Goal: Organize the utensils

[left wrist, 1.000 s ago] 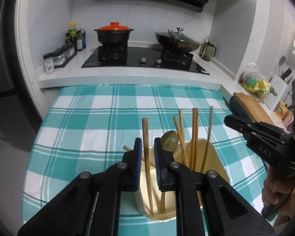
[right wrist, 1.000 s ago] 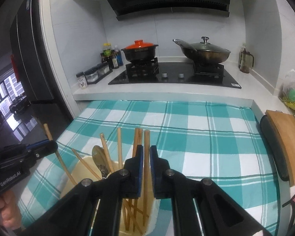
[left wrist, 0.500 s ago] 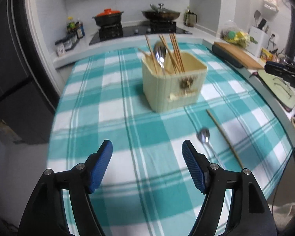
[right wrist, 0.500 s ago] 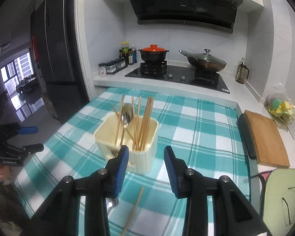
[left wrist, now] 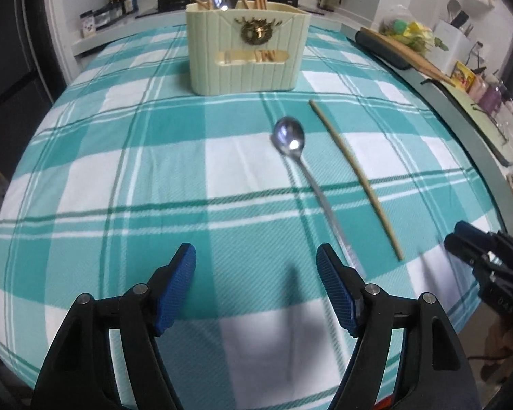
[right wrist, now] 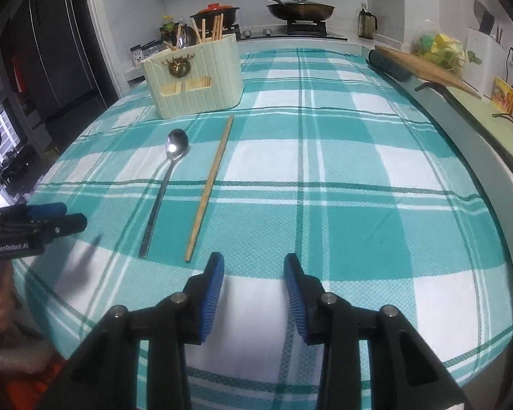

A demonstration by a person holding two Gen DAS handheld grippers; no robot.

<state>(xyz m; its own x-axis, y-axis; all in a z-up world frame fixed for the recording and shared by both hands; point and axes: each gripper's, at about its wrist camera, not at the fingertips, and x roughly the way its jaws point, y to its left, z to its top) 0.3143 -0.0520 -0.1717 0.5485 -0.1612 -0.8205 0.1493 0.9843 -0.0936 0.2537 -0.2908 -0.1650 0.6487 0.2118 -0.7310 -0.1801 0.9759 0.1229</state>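
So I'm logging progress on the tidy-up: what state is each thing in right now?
Left gripper: open, empty, above the cloth.
Right gripper: open, empty.
Metal spoon: lying flat on the checked tablecloth, bowl toward the holder.
Loose chopstick: lying flat beside the spoon, apart from it.
Cream utensil holder: upright, holding chopsticks and a spoon.
Frying pan: lidded, on the hob.

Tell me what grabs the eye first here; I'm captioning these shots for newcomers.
The teal checked tablecloth fills both views. On it a metal spoon and one wooden chopstick lie side by side, apart, before a cream holder bristling with chopsticks.
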